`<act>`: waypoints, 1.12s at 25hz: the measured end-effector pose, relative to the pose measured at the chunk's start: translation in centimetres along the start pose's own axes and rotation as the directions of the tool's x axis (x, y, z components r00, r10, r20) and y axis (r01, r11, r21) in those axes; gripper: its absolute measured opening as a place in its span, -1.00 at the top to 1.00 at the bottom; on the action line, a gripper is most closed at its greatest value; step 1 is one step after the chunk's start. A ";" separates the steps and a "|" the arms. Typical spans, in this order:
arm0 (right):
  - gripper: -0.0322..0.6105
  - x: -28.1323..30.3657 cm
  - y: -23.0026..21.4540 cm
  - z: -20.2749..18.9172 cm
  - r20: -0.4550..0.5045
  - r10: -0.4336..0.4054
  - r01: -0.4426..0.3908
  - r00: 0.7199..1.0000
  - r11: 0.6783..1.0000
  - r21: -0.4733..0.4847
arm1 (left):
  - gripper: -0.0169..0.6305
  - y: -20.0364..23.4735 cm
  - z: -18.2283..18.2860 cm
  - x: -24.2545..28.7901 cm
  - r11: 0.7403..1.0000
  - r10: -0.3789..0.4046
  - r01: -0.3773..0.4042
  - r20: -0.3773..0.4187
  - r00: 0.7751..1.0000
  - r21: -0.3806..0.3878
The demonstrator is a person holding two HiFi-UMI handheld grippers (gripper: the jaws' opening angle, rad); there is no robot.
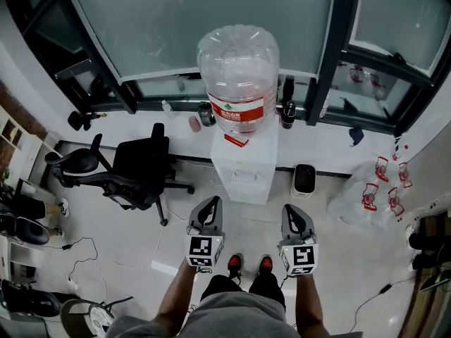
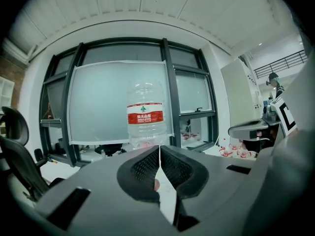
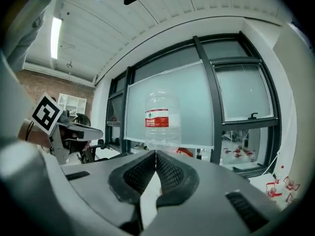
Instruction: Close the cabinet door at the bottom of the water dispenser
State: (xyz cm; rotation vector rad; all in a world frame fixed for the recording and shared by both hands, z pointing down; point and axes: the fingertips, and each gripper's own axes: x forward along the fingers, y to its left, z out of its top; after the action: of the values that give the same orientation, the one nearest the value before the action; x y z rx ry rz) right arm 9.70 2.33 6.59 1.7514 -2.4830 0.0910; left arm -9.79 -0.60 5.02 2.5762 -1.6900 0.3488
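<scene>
The white water dispenser (image 1: 244, 166) stands against the window wall with a large clear bottle (image 1: 238, 72) with a red label on top. Its front face shows from above; I cannot make out the bottom cabinet door. My left gripper (image 1: 211, 203) and right gripper (image 1: 290, 210) are held side by side in front of the dispenser, apart from it. In the left gripper view the left gripper (image 2: 159, 149) is shut with nothing between its pads, and the bottle (image 2: 145, 114) rises beyond it. The right gripper (image 3: 155, 154) is likewise shut and empty, pointing at the bottle (image 3: 157, 119).
A black office chair (image 1: 137, 164) stands left of the dispenser. A small black and white appliance (image 1: 304, 180) sits on the floor to its right. Clear bags with red items (image 1: 380, 189) lie at the far right. Cables (image 1: 84, 248) trail over the floor at left.
</scene>
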 end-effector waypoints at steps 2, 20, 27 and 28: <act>0.84 0.1 0.3 -0.2 0.002 0.005 -0.005 1.000 1.000 0.000 | 0.86 0.1 -0.2 -0.3 1.000 -0.001 0.001 -0.005 1.000 0.002; 0.84 0.7 1.4 0.4 0.002 0.015 -0.015 1.000 1.000 -0.019 | 0.86 -0.2 -0.4 -1.1 1.000 -0.007 0.007 0.005 1.000 0.002; 0.84 0.8 1.6 0.3 -0.001 0.011 -0.011 1.000 1.000 -0.018 | 0.86 0.1 -0.7 -1.0 1.000 -0.006 0.006 -0.002 1.000 0.000; 0.84 0.8 1.6 0.3 0.000 0.011 -0.011 1.000 1.000 -0.018 | 0.86 0.1 -0.8 -0.9 1.000 -0.007 0.007 -0.004 1.000 0.000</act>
State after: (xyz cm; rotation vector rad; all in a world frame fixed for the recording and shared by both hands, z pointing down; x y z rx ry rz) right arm 7.86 2.09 6.39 1.7312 -2.4853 0.0692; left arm -10.39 0.33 5.64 2.5789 -1.6795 0.3535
